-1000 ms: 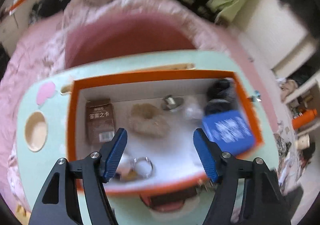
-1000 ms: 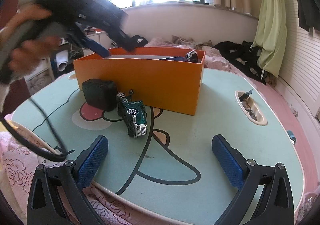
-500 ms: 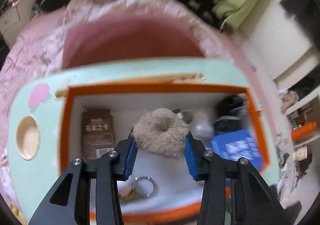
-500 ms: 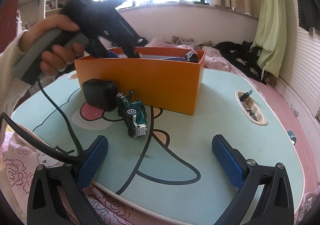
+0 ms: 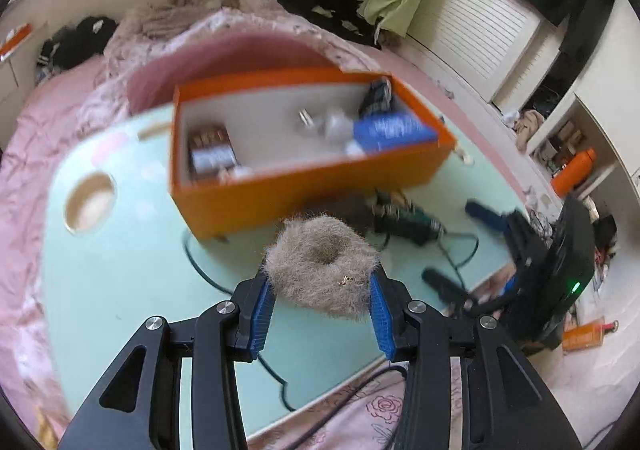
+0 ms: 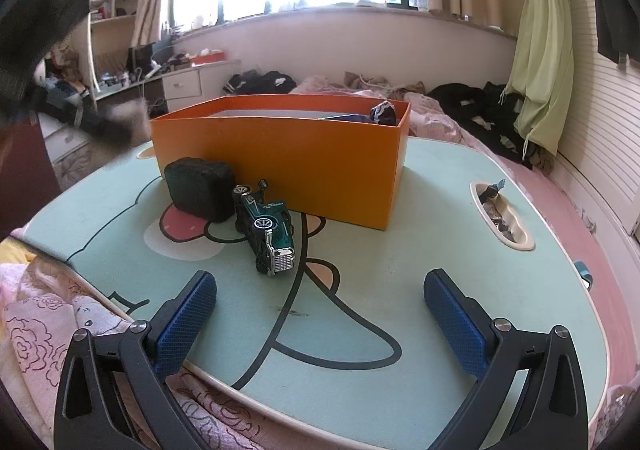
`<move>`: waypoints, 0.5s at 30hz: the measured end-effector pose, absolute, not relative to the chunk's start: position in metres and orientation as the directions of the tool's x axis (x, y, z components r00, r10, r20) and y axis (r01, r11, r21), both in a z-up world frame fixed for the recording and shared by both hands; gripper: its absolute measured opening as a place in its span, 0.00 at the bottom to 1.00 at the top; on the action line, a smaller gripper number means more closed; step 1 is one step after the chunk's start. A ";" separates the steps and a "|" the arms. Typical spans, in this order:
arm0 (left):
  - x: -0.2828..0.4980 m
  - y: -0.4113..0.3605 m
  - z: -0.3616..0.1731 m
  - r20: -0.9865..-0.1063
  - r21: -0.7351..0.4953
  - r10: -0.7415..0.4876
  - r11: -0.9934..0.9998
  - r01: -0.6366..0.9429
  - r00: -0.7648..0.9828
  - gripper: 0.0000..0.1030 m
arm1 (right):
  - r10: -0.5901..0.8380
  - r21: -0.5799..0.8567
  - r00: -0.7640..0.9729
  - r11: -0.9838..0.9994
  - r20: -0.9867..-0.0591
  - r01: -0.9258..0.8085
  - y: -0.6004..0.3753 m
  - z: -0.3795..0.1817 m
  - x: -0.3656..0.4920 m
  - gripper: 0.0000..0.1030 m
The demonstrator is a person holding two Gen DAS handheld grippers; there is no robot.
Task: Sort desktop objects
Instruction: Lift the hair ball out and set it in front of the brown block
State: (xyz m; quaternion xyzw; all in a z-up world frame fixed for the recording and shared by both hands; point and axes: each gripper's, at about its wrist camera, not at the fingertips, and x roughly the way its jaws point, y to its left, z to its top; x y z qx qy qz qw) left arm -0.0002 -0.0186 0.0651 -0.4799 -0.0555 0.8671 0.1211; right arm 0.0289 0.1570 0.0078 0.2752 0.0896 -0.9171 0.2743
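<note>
My left gripper (image 5: pixel 318 308) is shut on a fluffy brown-grey hair scrunchie (image 5: pixel 322 264) and holds it in the air above the mint-green table (image 5: pixel 120 270), in front of the orange box (image 5: pixel 304 180). The box holds a brown packet (image 5: pixel 210 148), a blue card box (image 5: pixel 394 130) and small items. My right gripper (image 6: pixel 320 316) is open and empty near the table's front edge. Ahead of it lie a green toy truck (image 6: pixel 266 226) and a black pouch (image 6: pixel 200 190), both against the orange box (image 6: pixel 280 162).
The table (image 6: pixel 400 274) has a round cup hole (image 5: pixel 90 202) at the left and an oval tray slot (image 6: pixel 502 216) with scraps at the right. The left gripper shows blurred at the left of the right wrist view (image 6: pixel 100 126). Pink bedding surrounds the table.
My left gripper closed on the scrunchie inside the box, lifted it out and drew back toward the table's front. The right gripper has not moved.
</note>
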 end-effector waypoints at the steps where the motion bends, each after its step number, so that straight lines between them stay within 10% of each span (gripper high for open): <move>1: 0.001 -0.012 0.057 -0.817 -0.226 0.284 -0.958 -0.175 -0.501 0.42 | -0.454 -0.013 -0.698 -0.833 -0.554 0.553 0.157 0.008 0.030 1.00; 9: -0.006 0.026 0.039 -0.795 -0.133 0.223 -0.971 -0.196 -0.564 0.50 | -0.455 -0.013 -0.698 -0.833 -0.553 0.553 0.157 0.007 0.029 1.00; 12: 0.009 0.024 0.047 -0.749 -0.085 0.196 -0.976 -0.202 -0.633 0.76 | -0.455 -0.013 -0.699 -0.833 -0.553 0.553 0.157 0.007 0.029 1.00; 15: 0.025 0.023 0.042 -0.736 0.016 0.110 -0.984 -0.180 -0.668 0.80 | -0.455 -0.013 -0.698 -0.833 -0.553 0.553 0.158 0.007 0.028 1.00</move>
